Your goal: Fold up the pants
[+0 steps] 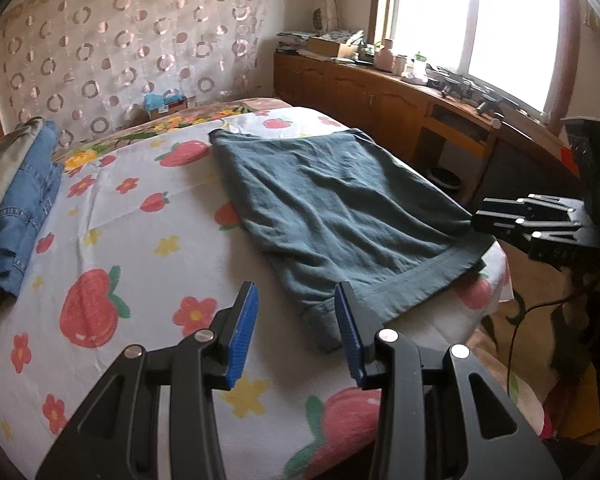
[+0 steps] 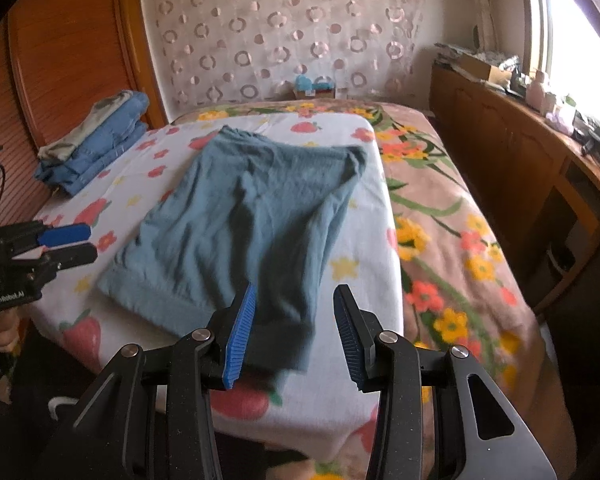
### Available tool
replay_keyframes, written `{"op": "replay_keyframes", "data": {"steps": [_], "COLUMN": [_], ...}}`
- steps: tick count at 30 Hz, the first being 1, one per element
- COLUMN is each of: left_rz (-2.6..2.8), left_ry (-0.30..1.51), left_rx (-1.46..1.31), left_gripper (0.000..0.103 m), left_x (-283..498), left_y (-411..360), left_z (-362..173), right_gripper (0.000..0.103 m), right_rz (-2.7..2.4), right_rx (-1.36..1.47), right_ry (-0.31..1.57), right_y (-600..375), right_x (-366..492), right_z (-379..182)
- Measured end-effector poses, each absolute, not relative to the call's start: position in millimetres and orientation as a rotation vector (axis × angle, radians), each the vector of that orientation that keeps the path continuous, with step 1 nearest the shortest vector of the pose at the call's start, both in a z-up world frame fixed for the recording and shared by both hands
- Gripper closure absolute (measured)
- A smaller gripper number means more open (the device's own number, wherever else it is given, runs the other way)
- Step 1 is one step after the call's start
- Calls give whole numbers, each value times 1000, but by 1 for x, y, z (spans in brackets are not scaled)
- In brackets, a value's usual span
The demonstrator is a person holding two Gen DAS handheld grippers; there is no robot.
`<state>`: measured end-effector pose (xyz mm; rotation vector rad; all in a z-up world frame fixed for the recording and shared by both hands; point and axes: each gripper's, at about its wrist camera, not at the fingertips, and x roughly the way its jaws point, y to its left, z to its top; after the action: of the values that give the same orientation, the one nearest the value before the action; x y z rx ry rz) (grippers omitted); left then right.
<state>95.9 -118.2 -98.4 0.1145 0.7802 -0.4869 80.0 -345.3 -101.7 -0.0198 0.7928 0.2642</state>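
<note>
Teal pants [image 1: 340, 200] lie flat on a white strawberry-print sheet [image 1: 140, 248], with the hem cuffs nearest me at the bed's front edge. In the left wrist view, my left gripper [image 1: 296, 288] hovers open just before the near-left hem corner, nothing between its blue pads. My right gripper [image 1: 480, 216] hangs off the pants' right side, beyond the bed edge. In the right wrist view, the pants [image 2: 252, 208] lie ahead of my open right gripper [image 2: 295, 288], whose jaws hold nothing. My left gripper [image 2: 91, 242] is at the far left, apart from the cloth.
A stack of folded jeans [image 1: 20, 208] [image 2: 96, 140] with a grey garment on top lies near the wooden headboard [image 2: 60, 60]. A floral blanket [image 2: 460, 240] covers the rest of the bed. A wooden cabinet [image 1: 380, 96] with clutter runs under the window.
</note>
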Motion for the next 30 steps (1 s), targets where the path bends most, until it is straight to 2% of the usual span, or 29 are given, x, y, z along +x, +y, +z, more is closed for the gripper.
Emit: {"op": "replay_keyframes", "data": {"steps": [12,13,14,16,18,20,30], "left_rz": [-523,-525,-525,-530,-536,-545,-567], "left_ry": [876,880,881,885,893,901,904], "left_rx": [122,123,123,118,115,117,98], "left_gripper": [65,65,65,65,65,65,65], "left_x": [106,107,107,107,107,106,105], "left_y": [-134,-135,-135,-135,-135,-136,-135], "left_z": [-119,-120,-120,-120,-121,-123,-128], "right_gripper": [63,64,71,76,88,92,96], "right_rz": [256,257,261,271,280,281,315], "right_rx": [28,33,36,40,38,32,75], "right_ry": [827,828,828,827,828,820,765], "right_y": [-352,-353,-353,-353,-352,-350,-347], "right_x": [73,72,72,71,70,69,62], "right_z": [-122,-122,-123,-123,-123,-122,-106]}}
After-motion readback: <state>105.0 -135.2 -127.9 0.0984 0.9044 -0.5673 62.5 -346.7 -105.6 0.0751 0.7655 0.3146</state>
